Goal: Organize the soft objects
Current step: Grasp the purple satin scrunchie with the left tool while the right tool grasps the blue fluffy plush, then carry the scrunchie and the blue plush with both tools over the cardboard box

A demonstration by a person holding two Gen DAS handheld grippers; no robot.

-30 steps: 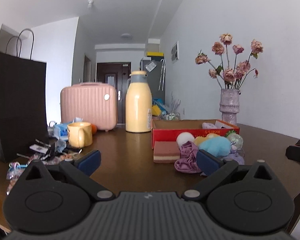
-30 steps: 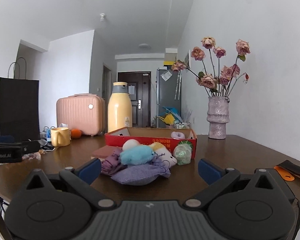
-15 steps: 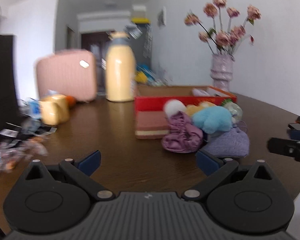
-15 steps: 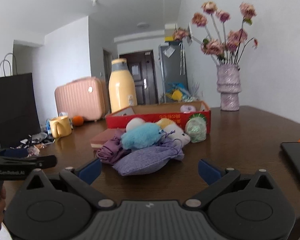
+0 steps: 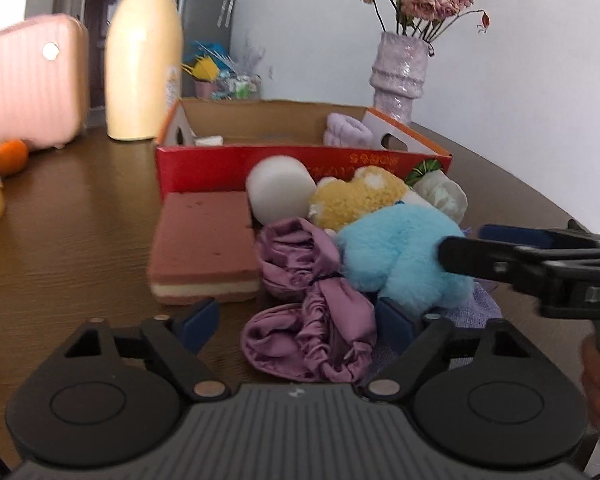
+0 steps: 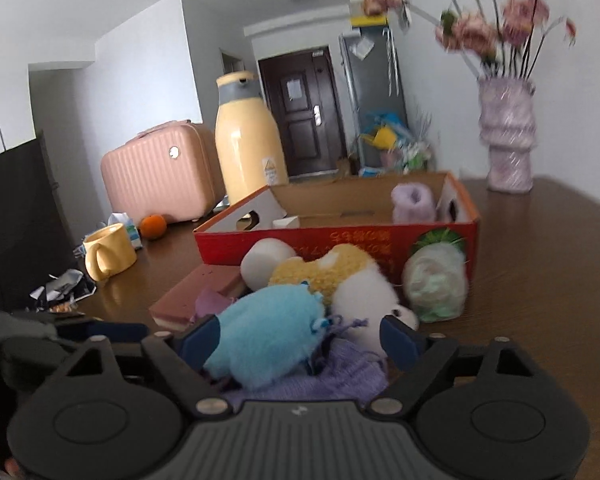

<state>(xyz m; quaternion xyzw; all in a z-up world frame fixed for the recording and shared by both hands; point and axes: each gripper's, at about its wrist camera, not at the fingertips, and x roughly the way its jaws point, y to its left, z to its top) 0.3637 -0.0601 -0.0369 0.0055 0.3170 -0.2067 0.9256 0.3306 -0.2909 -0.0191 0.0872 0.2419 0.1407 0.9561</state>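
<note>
A pile of soft things lies in front of a red cardboard box (image 5: 204,166) (image 6: 340,240). It holds a light blue plush (image 5: 396,256) (image 6: 268,336), a purple satin cloth (image 5: 312,320), a yellow plush (image 5: 356,200) (image 6: 320,272), a white ball (image 5: 280,190) (image 6: 264,264), a lilac knit pouch (image 6: 332,376) and a pink sponge block (image 5: 204,252). My left gripper (image 5: 296,320) is open around the purple cloth. My right gripper (image 6: 300,334) is open around the blue plush and also shows in the left wrist view (image 5: 500,256). A lilac soft item (image 6: 414,202) lies in the box.
On the brown table (image 5: 80,220) stand a yellow thermos (image 6: 246,140), a pink case (image 6: 160,180), a yellow mug (image 6: 108,250), an orange (image 6: 153,226) and a flower vase (image 6: 508,136). A black bag (image 6: 16,216) and wrappers sit at left.
Both grippers have moved forward and down toward the pile. The left now straddles the purple cloth and the right straddles the blue plush. Both stay open.
</note>
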